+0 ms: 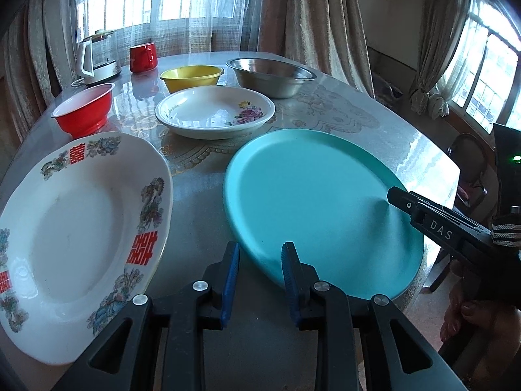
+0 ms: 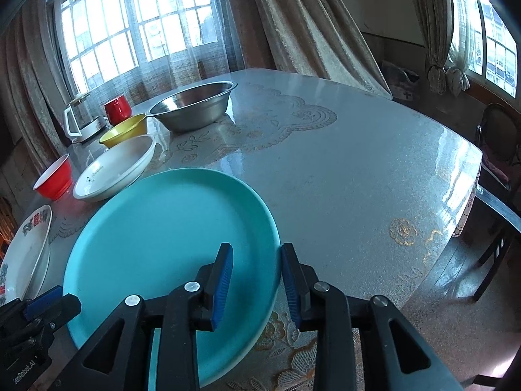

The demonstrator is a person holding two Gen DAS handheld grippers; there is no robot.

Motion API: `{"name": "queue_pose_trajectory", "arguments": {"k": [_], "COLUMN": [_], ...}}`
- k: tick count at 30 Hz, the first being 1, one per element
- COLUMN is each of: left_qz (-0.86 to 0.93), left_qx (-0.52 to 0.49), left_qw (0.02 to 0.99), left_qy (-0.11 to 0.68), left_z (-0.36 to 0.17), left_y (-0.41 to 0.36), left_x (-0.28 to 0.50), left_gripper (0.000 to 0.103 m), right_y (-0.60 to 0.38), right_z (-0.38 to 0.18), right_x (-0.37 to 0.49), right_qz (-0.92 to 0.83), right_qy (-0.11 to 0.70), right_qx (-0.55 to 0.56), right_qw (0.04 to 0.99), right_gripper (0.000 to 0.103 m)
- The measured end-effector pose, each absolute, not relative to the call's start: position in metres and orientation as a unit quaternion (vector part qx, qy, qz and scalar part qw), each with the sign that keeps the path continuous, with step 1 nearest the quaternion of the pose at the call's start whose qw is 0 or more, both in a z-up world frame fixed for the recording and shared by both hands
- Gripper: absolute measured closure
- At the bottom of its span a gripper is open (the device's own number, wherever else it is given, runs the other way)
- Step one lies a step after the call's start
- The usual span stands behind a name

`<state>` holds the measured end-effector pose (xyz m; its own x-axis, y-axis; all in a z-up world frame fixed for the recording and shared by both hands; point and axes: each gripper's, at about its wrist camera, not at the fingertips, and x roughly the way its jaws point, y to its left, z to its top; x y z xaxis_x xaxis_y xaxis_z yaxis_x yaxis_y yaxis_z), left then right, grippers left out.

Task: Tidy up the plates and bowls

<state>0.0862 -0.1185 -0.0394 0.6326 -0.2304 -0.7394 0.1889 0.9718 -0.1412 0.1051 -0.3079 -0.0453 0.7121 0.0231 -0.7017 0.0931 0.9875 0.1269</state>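
A large teal plate [image 1: 312, 195] lies on the table near the front edge; it also shows in the right wrist view [image 2: 156, 234]. My left gripper [image 1: 260, 251] is open, its jaws astride the plate's near left rim. My right gripper [image 2: 256, 252] is open, its jaws astride the plate's right rim; it reaches in from the right in the left wrist view [image 1: 395, 195]. A white plate with red characters [image 1: 75, 228] lies to the left. Behind stand a floral white dish [image 1: 215, 110], a red bowl [image 1: 83, 110], a yellow bowl [image 1: 192, 78] and a steel bowl [image 1: 270, 75].
A glass kettle [image 1: 97, 55] and a red mug [image 1: 143, 57] stand at the table's far left. Curtains and windows are behind. The table's [image 2: 358, 169] right edge drops to a chair [image 2: 498, 150].
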Motion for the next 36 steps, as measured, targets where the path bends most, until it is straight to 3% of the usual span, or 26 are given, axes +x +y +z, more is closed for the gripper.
{"name": "queue_pose_trajectory", "arguments": {"k": [9, 11, 13, 19, 26, 31, 36], "left_qz": [-0.132, -0.142, -0.151, -0.149, -0.094, -0.041, 0.017], "left_qx": [-0.034, -0.025, -0.016, 0.005, -0.023, -0.052, -0.103], "left_qw": [0.903, 0.906, 0.913, 0.938, 0.952, 0.957, 0.957], "left_qy": [0.407, 0.399, 0.378, 0.312, 0.291, 0.281, 0.272], "left_z": [-0.037, -0.032, -0.024, 0.004, 0.018, 0.018, 0.014], "left_y": [-0.114, -0.114, -0.113, -0.099, -0.054, -0.013, 0.036], "left_x": [0.076, 0.068, 0.057, 0.034, 0.031, 0.032, 0.035], "left_gripper": [0.072, 0.051, 0.038, 0.019, 0.007, 0.004, 0.001], "right_y": [-0.303, -0.308, -0.314, -0.318, -0.288, -0.261, -0.218], "right_z": [-0.045, -0.040, -0.030, -0.005, 0.001, 0.000, -0.008], "right_x": [0.103, 0.098, 0.092, 0.078, 0.078, 0.077, 0.075], "right_qz": [-0.027, -0.041, -0.055, -0.050, -0.012, 0.022, 0.089], "right_qy": [0.376, 0.364, 0.343, 0.310, 0.318, 0.318, 0.313], "right_qx": [0.075, 0.087, 0.101, 0.145, 0.134, 0.128, 0.115], "right_qw": [0.923, 0.926, 0.932, 0.938, 0.938, 0.939, 0.939], "right_gripper": [0.072, 0.068, 0.065, 0.054, 0.049, 0.049, 0.042]}}
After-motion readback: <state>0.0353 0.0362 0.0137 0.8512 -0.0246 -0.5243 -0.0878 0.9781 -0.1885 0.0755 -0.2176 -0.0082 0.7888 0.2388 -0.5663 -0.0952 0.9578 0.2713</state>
